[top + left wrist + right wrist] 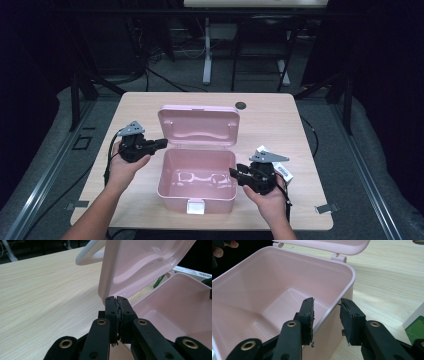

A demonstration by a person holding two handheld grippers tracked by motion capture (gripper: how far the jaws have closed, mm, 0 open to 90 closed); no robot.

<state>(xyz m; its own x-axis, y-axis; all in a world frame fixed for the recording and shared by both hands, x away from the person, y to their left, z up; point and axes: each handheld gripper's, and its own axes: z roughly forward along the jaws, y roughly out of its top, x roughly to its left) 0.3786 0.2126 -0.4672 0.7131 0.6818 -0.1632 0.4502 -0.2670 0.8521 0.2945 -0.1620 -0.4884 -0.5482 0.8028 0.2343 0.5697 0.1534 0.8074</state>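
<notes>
A pale pink plastic box sits near the middle of a light wooden table, closer to the person's edge than to the far one. Its long axis runs left to right across the table, and its mouth faces straight up. The lid stands open on hinges along the far wall, leaning slightly back, its moulded inner face turned toward the person. A small white latch hangs on the front wall. The box looks smooth and glossy, with rounded corners, and light glints off its bare floor. The left gripper (held in the person's left hand) has its jaws pressed together right at the lid's lower left corner; from the left gripper view I cannot quite tell whether the tips touch the plastic or stop just short. The right gripper stands partly open and straddles the box's right wall, one jaw inside the rim and one outside, neither pad pressing on it. Bare tabletop lies well clear to the left of the box and behind the lid, where a small dark round cap sits near the far edge. To the right, just beyond the right gripper, lies a white and green carton, so room there is tighter.
</notes>
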